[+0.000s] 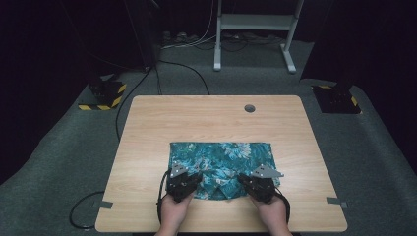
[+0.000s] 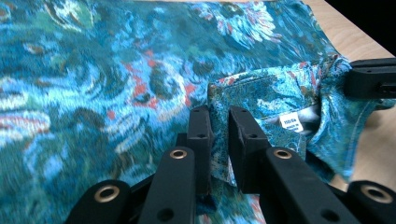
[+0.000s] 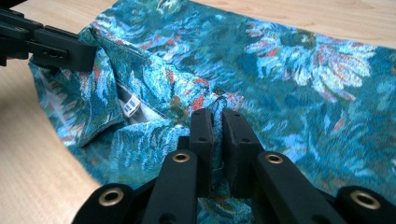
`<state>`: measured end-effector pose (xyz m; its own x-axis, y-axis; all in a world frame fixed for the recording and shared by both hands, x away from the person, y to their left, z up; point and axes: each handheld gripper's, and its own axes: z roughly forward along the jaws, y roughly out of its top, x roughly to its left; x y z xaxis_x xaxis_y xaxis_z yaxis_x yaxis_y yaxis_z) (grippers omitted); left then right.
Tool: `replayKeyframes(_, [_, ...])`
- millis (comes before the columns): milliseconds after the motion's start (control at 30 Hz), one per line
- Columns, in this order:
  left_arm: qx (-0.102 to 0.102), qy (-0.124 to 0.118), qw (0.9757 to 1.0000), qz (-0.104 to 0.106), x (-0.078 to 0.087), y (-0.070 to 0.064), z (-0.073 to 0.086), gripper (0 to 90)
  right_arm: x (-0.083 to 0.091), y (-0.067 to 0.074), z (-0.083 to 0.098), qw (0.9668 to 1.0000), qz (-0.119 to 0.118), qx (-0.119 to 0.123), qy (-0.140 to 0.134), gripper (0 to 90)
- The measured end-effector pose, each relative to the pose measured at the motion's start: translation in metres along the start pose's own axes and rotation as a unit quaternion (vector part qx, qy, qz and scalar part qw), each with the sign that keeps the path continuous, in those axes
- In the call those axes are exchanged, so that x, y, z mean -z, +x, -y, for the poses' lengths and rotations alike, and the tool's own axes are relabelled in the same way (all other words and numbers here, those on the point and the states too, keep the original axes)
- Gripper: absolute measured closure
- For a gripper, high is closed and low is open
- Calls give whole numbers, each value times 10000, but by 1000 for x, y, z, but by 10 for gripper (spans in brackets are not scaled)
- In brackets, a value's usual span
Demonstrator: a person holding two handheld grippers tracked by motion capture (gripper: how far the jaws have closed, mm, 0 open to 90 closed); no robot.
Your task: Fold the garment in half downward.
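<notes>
we see a teal floral shirt (image 1: pixel 221 162) lying folded into a rectangle on the near half of a light wooden table (image 1: pixel 211 118), its near edge just short of the table's front edge. the print is swirls of blue, green and white with small red patches.

the left gripper (image 1: pixel 183 183) sits over the shirt's near left part, held by the person's left hand (image 1: pixel 174 209). in the left gripper view its jaws stand nearly together with a fold of the teal fabric pinched between them, beside the collar area; we read the pads as pressing on the cloth. a small white label (image 2: pixel 290 122) shows inside the neck opening just to the right of those jaws, and the other gripper's black jaw tip reaches in at the right edge, holding the far side of the same collar area.

the right gripper (image 1: pixel 259 186) sits over the shirt's near right part, held by the right hand (image 1: pixel 269 212), with its grey three-cornered plate (image 1: pixel 267 172) on top. in the right gripper view (image 3: pixel 218 140) its jaws are also almost closed, a ridge of fabric caught between them. a white and blue tag (image 3: pixel 131 105) lies in the open neck to the left of them, and the left gripper's black jaw shows at the upper left, gripping the cloth there.

between the two grippers the near middle of the shirt is bunched and lifted a little off the table, while the far part lies flat. a round grommet hole (image 1: pixel 250 108) sits near the table's far edge, well apart from the shirt.
</notes>
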<state>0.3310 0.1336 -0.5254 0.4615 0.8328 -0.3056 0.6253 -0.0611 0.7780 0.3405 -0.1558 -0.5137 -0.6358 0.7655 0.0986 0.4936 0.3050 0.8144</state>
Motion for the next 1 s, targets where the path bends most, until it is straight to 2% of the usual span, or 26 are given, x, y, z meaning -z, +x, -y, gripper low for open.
replayKeyframes(100, [33,-77,10000,36,3,-1,-1,743,3,1,2,10000,-14,-60,-28,788])
replayKeyframes(167, [12,-141,9999,39,6,-1,-7,673,5,-1,1,9999,-8,-93,-65,738])
replayKeyframes(267, [-99,-279,9996,-10,11,0,-18,607,9,-8,-5,9997,17,-183,-153,683])
replayKeyframes(367, [-12,-308,9995,-90,12,12,-32,553,10,-18,-13,9995,82,-246,-198,620])
replayKeyframes(433, [-2,-266,9994,-237,9,22,-40,533,7,-24,-19,9992,195,-287,-177,548])
replayKeyframes(533, [117,-18,9992,-369,-5,37,-45,501,-3,-36,-23,9990,355,-284,-31,465])
replayKeyframes(600, [179,203,9986,-459,-16,44,-45,479,-12,-42,-23,9982,449,-346,184,392])
replayKeyframes(667, [156,367,9978,-529,-24,45,-41,462,-22,-46,-22,9970,566,-393,365,335])
replayKeyframes(767, [114,507,9972,-535,-31,43,-34,443,-30,-47,-18,9955,682,-358,557,299])
replayKeyframes(867, [85,513,9973,-514,-32,40,-27,425,-34,-44,-14,9953,661,-273,650,294])
replayKeyframes(1000, [64,481,9976,-496,-28,37,-22,426,-32,-40,-11,9962,565,-304,595,291])
